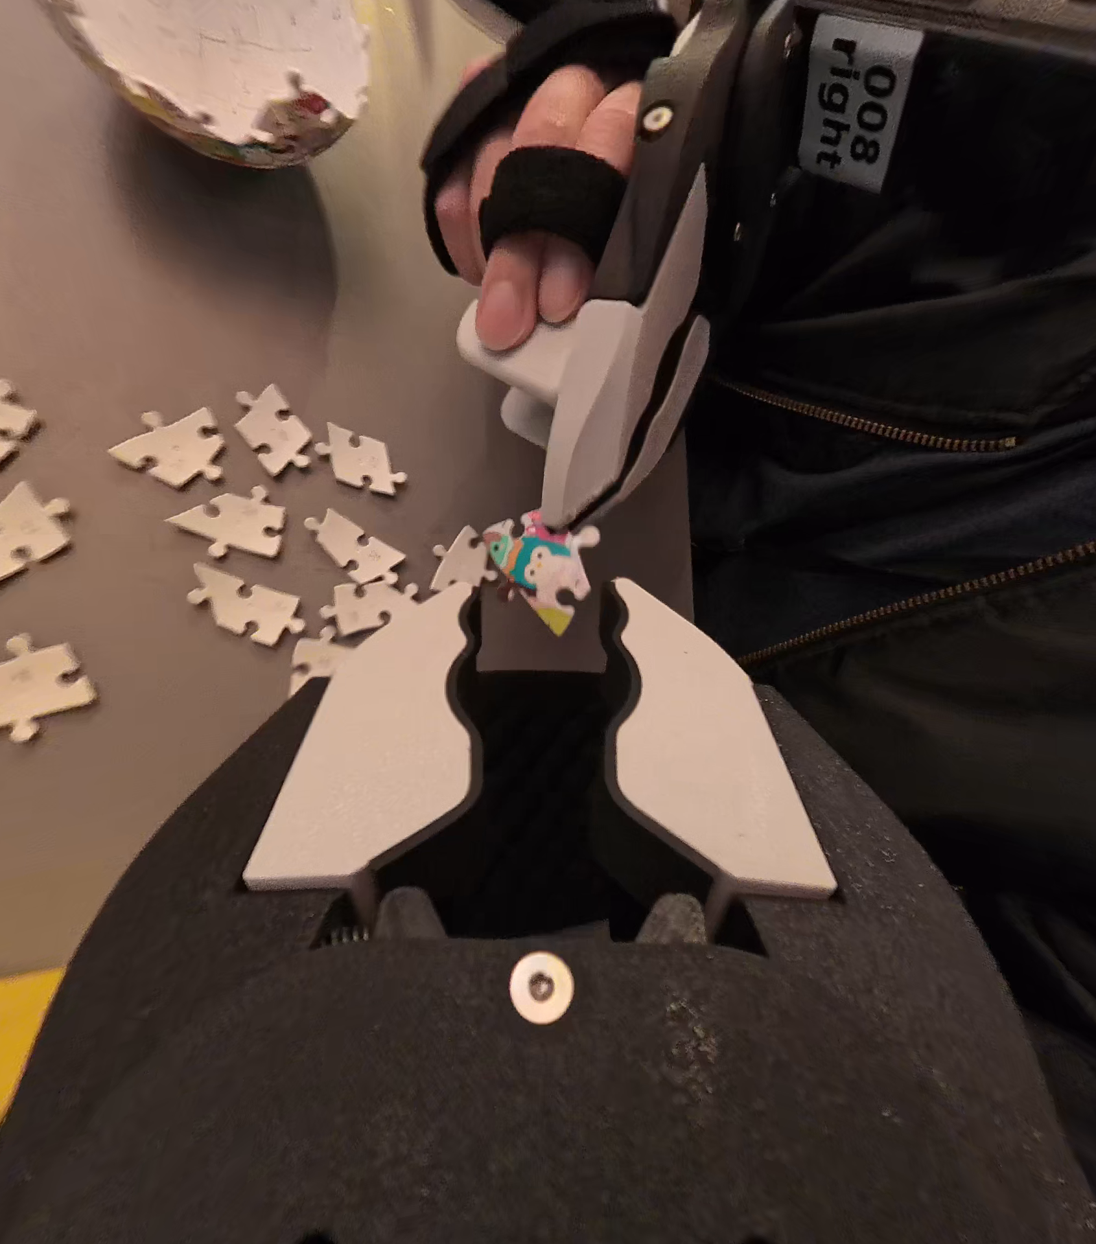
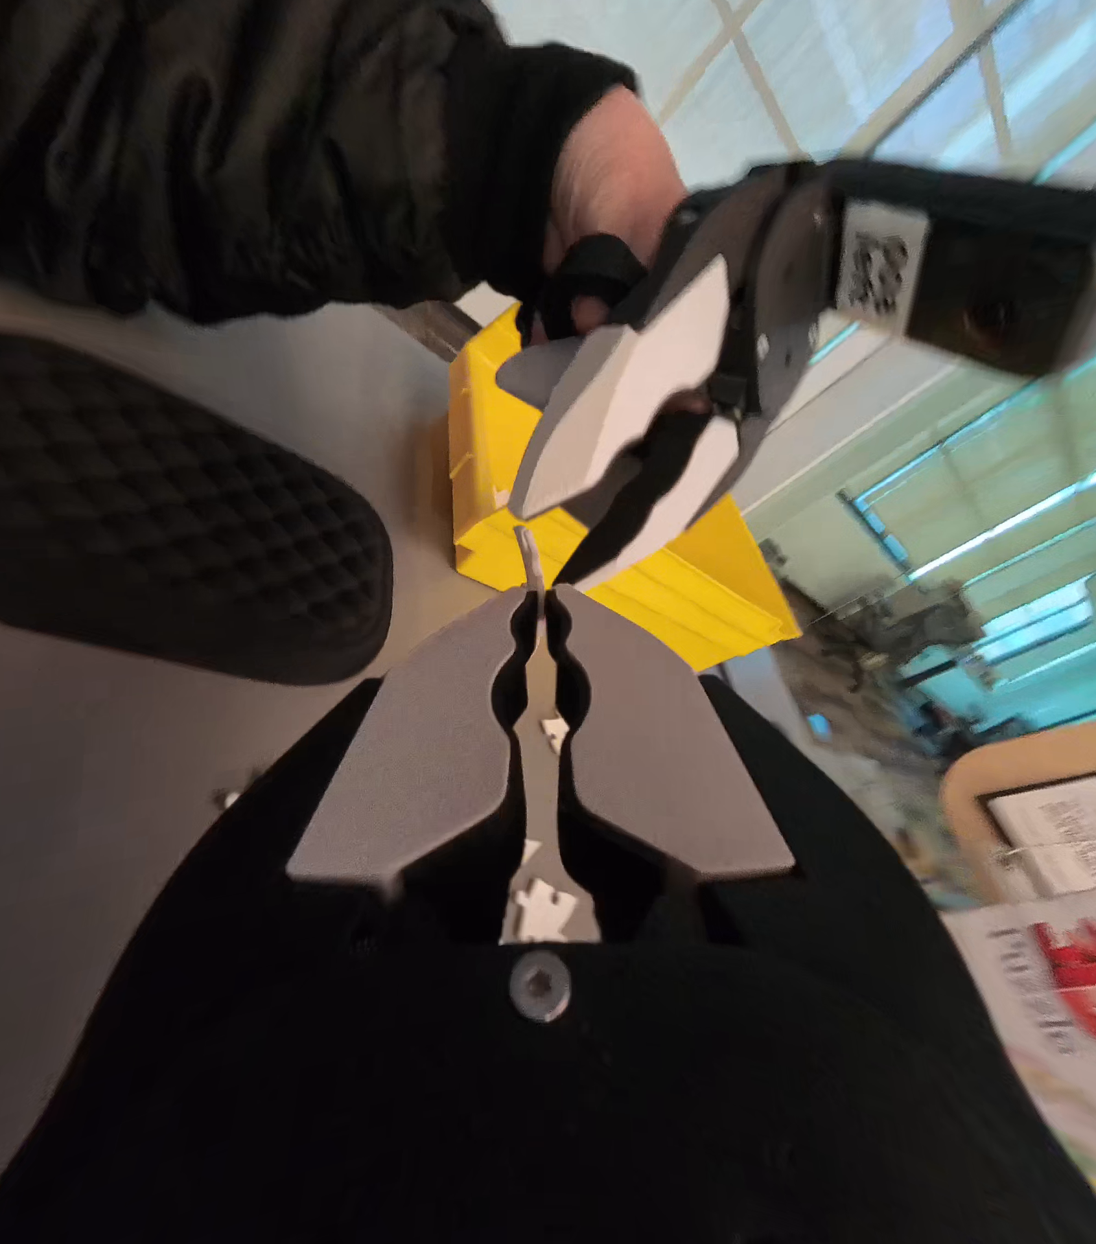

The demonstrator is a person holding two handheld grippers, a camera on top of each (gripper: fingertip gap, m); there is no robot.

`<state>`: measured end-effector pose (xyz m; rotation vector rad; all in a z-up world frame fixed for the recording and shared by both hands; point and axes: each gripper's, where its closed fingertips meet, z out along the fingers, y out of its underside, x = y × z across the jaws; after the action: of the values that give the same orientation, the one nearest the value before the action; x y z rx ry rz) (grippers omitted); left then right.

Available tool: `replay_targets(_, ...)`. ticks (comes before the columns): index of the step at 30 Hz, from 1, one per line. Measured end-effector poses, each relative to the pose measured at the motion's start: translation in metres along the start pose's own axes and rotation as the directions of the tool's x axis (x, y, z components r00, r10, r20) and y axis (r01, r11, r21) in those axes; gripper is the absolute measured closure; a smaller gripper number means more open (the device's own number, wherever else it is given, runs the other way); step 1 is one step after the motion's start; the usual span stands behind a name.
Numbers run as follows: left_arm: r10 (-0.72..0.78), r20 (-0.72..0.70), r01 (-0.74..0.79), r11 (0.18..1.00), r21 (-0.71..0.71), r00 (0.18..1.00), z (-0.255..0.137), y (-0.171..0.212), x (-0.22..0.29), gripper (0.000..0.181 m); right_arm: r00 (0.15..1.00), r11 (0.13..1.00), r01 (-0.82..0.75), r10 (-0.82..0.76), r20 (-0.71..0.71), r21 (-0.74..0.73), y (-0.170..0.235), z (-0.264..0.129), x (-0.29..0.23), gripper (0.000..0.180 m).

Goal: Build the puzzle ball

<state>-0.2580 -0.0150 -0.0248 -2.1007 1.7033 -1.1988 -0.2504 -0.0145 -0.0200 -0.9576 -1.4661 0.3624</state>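
You work at a plain grey-brown table (image 1: pixel 127 283) with a smooth matte top, lit softly and evenly from above. On your far side in the right wrist view, a yellow plastic bin (image 2: pixel 653 579) sits on the table. Beyond it runs a wall of large windows (image 2: pixel 1003 417) with pale frames, passing cool bluish daylight. To the right stands a wood-framed board (image 2: pixel 976 794) carrying printed sheets; the room beyond the glass is blurred.
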Motion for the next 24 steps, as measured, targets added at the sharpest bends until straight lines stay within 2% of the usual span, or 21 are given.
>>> replay_targets(3,-0.036,0.123,0.022,0.993,0.113,0.992,-0.04,-0.003,-0.014,0.142,0.943,0.943,-0.333,0.333,-0.002,0.007,0.011,0.01,0.024,0.177)
replay_targets(5,-0.069,0.221,0.028,0.982,0.185,0.973,-0.069,-0.001,-0.022,0.142,0.826,0.824,-0.561,0.563,0.003,-0.077,0.029,0.026,0.038,0.177)
replay_targets(8,-0.099,0.304,0.027,0.972,0.233,0.947,-0.098,0.009,-0.024,0.143,0.632,0.618,-0.744,0.774,0.033,-0.254,0.053,0.059,0.042,0.177)
replay_targets(12,-0.089,0.355,0.001,0.97,0.241,0.93,-0.111,0.015,-0.02,0.145,0.402,0.372,-0.803,0.915,0.039,-0.465,0.081,0.096,0.025,0.176)
replay_targets(15,-0.07,0.36,-0.018,0.971,0.237,0.93,-0.113,0.016,-0.015,0.146,0.313,0.266,-0.791,0.95,0.009,-0.551,0.101,0.112,0.014,0.176)
replay_targets(20,-0.06,0.366,-0.024,0.975,0.222,0.929,-0.114,0.018,-0.014,0.146,0.316,0.211,-0.738,0.947,-0.053,-0.641,0.127,0.128,0.003,0.176)
replay_targets(24,-0.062,0.367,-0.024,0.974,0.225,0.928,-0.115,0.019,-0.014,0.147,0.3,0.184,-0.744,0.951,-0.074,-0.643,0.137,0.136,0.005,0.176)
